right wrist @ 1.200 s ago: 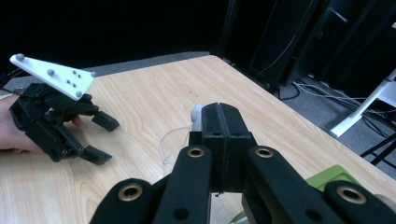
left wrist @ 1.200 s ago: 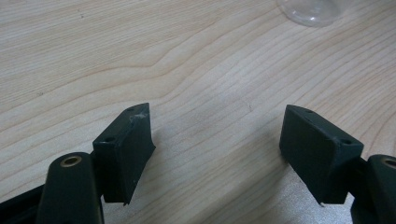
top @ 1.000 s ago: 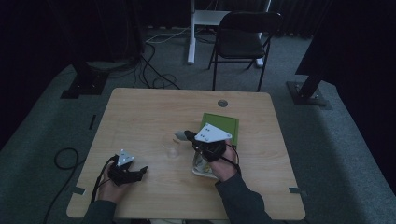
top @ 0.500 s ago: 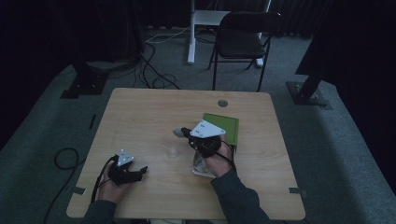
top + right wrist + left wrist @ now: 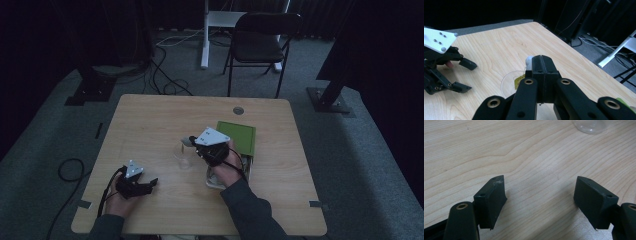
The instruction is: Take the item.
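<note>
A clear plastic cup (image 5: 183,156) stands near the middle of the wooden table (image 5: 150,120). My right gripper (image 5: 190,142) hovers just above it, pointing left. In the right gripper view its jaws are shut (image 5: 541,62) on a small white tea bag (image 5: 529,62), and a yellow tag (image 5: 519,80) dangles over the cup (image 5: 507,85). My left gripper (image 5: 150,184) rests low at the table's front left, open, with nothing between its jaws (image 5: 540,197). The cup's base (image 5: 589,125) shows far ahead of them.
A green box (image 5: 237,137) with its lid open lies right of the cup, partly under my right hand. A round grommet (image 5: 238,110) sits near the table's far edge. A black chair (image 5: 260,45) stands beyond the table. Cables run over the floor at the left.
My right gripper has moved left from above the green box to over the cup, still shut on the tea bag. The left gripper has stayed in place.
</note>
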A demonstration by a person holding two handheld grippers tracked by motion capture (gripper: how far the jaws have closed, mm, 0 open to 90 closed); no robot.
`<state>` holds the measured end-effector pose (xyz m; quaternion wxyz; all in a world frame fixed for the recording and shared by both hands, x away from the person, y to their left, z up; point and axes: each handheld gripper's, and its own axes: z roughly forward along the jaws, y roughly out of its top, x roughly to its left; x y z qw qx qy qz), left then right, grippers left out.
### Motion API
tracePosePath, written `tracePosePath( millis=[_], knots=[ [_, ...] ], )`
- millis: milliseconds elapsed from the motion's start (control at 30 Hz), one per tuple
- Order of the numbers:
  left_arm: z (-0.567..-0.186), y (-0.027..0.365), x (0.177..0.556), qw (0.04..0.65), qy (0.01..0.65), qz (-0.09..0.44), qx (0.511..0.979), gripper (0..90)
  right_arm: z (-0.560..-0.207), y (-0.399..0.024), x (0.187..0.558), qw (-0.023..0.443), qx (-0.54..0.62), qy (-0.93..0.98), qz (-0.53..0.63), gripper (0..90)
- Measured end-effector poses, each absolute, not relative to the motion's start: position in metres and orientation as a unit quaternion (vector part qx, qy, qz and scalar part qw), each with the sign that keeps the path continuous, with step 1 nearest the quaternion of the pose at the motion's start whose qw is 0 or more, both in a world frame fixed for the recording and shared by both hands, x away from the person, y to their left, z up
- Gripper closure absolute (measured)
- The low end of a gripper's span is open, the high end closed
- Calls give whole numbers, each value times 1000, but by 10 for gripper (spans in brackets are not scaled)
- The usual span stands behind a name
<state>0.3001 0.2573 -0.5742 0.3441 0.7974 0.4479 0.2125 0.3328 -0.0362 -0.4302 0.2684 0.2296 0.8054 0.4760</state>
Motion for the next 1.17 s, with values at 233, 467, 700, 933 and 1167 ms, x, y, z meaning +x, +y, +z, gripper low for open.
tracePosePath(
  millis=[233,467,700,933,1167],
  knots=[
    [-574,257,300,343,447,212,798,265,-433,-28,337,266,228,814,463,899],
    [-574,257,300,343,447,212,798,265,-433,-28,335,260,225,810,475,756],
    [-574,257,300,343,447,212,798,265,-429,-39,331,259,230,805,482,744],
    [-574,257,300,343,447,212,798,265,-430,-48,325,260,229,805,481,739],
    [-574,257,301,343,446,213,799,261,-427,-68,316,269,236,799,484,741]
  ],
)
